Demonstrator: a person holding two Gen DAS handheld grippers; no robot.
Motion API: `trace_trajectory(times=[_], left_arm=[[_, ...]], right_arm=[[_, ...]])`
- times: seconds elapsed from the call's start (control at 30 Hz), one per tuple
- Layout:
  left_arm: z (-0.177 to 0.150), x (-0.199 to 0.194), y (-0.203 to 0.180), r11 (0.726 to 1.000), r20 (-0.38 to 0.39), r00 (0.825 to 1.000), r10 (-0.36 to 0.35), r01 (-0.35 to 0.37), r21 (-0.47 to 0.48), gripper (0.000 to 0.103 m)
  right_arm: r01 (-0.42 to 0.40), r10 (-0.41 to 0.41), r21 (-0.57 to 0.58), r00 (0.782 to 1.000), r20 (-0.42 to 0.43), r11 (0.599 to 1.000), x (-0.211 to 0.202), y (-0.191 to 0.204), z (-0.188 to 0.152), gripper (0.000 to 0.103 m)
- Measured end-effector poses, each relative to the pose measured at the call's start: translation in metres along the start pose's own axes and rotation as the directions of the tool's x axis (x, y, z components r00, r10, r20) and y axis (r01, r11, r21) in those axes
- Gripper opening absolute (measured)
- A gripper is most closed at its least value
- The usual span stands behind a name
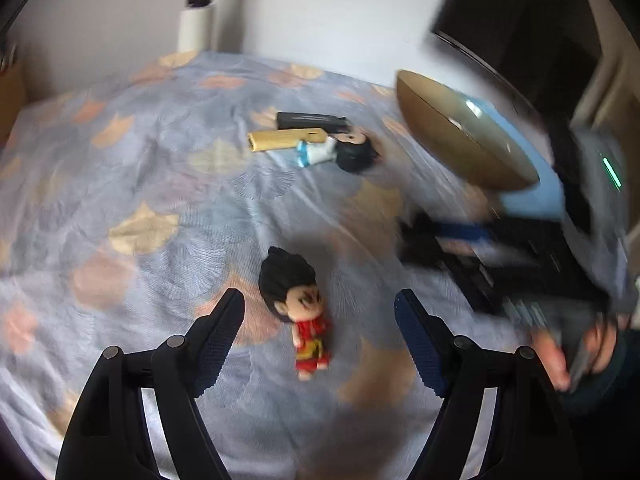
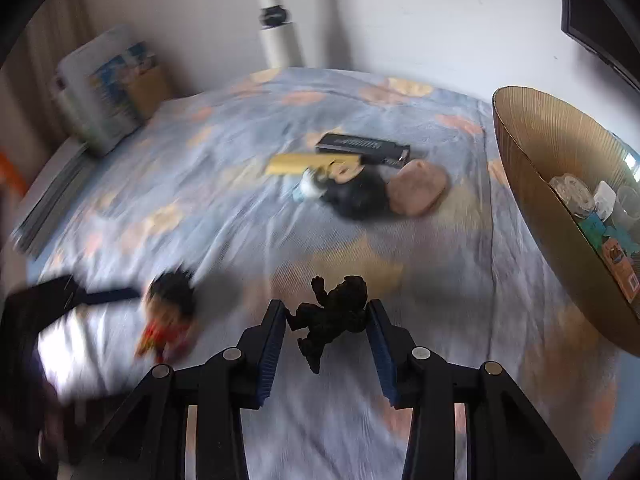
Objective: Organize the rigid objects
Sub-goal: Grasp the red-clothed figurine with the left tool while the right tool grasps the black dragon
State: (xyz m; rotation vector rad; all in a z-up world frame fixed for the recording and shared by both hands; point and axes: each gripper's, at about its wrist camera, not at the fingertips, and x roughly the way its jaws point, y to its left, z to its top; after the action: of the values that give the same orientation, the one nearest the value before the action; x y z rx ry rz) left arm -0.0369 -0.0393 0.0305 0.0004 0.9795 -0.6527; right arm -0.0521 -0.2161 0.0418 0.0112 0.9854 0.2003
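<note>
Right gripper [image 2: 326,326] clamped across small dark figurine [image 2: 334,314] just above bedspread [image 2: 240,208]; left gripper [image 1: 320,334] gaping over red doll [image 1: 298,304]: likely light, stiff, best taken at torso.

Figurine [image 2: 334,312] on bedspread [image 2: 240,208], doll [image 2: 170,312] to its left, bowl [image 2: 560,216] right, boxes [image 2: 362,148] behind.

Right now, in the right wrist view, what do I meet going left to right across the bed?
Red-clothed figure, blurred → yellow box → dark figure between the right gripper pads → tan rounded object → brown ribbed bowl at the right edge.
</note>
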Motion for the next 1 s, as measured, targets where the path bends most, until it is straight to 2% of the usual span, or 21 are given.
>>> trace_trajectory(times=[0.07, 0.1, 0.13, 0.17, 0.27, 0.37, 0.43, 0.53, 0.63, 0.73, 0.8, 0.83, 0.9, 1.0], left_arm=[[0.003, 0.01, 0.0, 0.999, 0.001, 1.0, 0.028, -0.027, -0.03, 0.071], [0.003, 0.015, -0.001, 0.998, -0.005, 0.999, 0.039, -0.04, -0.039, 0.063], [0.003, 0.019, -0.003, 0.997, -0.002, 0.998, 0.064, -0.064, -0.037, 0.041], [0.002, 0.019, -0.005, 0.996, 0.009, 0.996, 0.084, -0.084, -0.024, 0.029], [-0.002, 0.015, 0.001, 0.996, 0.016, 0.998, 0.06, -0.059, -0.064, 0.029], [-0.013, 0.002, 0.008, 0.993, 0.049, 0.998, 0.048, -0.042, -0.106, 0.029], [-0.017, 0.002, 0.011, 0.99, 0.057, 0.997, 0.058, -0.05, -0.132, 0.029], [-0.019, -0.001, 0.009, 0.986, 0.087, 0.988, 0.125, -0.114, -0.124, 0.029], [-0.021, 0.001, 0.005, 0.979, 0.079, 0.98, 0.183, -0.174, -0.109, 0.029], [-0.022, 0.002, -0.002, 0.973, 0.082, 0.971, 0.223, -0.217, -0.077, 0.03], [-0.022, 0.004, -0.003, 0.971, 0.071, 0.969, 0.237, -0.233, -0.063, 0.032], [-0.022, 0.004, -0.004, 0.973, 0.072, 0.971, 0.229, -0.225, -0.057, 0.038], [-0.023, 0.003, -0.005, 0.973, 0.075, 0.971, 0.228, -0.225, -0.051, 0.041], [-0.025, 0.006, -0.013, 0.958, 0.076, 0.955, 0.288, -0.286, -0.03, 0.041]], right_arm=[[-0.033, 0.033, -0.05, 0.999, -0.014, 0.998, -0.01, 0.002, -0.014, 0.04], [-0.041, 0.04, -0.069, 0.999, -0.02, 0.997, -0.013, 0.003, -0.02, 0.04], [-0.043, 0.041, -0.088, 0.999, -0.026, 0.995, -0.015, 0.004, -0.025, 0.04], [-0.047, 0.043, -0.112, 0.998, -0.038, 0.993, -0.016, 0.005, -0.03, 0.04], [-0.054, 0.047, -0.13, 0.997, -0.059, 0.99, -0.019, 0.003, -0.04, 0.046], [-0.107, 0.102, -0.087, 0.993, -0.068, 0.99, -0.029, -0.005, -0.05, 0.051], [-0.101, 0.097, -0.061, 0.993, -0.064, 0.993, -0.032, -0.007, -0.056, 0.052], [-0.094, 0.093, -0.002, 0.994, -0.056, 0.996, -0.029, -0.005, -0.055, 0.052], [-0.024, 0.028, 0.075, 0.998, -0.052, 0.997, -0.022, -0.001, -0.045, 0.052], [0.071, -0.067, 0.091, 0.997, -0.047, 0.993, -0.015, 0.011, -0.038, 0.052], [0.125, -0.122, 0.073, 0.992, -0.036, 0.99, -0.014, 0.019, -0.039, 0.053], [0.146, -0.144, 0.067, 0.989, -0.031, 0.987, -0.013, 0.022, -0.039, 0.052], [0.168, -0.167, 0.067, 0.986, -0.017, 0.983, -0.012, 0.025, -0.041, 0.05], [0.189, -0.19, 0.07, 0.982, 0.005, 0.979, -0.012, 0.024, -0.042, 0.044]])
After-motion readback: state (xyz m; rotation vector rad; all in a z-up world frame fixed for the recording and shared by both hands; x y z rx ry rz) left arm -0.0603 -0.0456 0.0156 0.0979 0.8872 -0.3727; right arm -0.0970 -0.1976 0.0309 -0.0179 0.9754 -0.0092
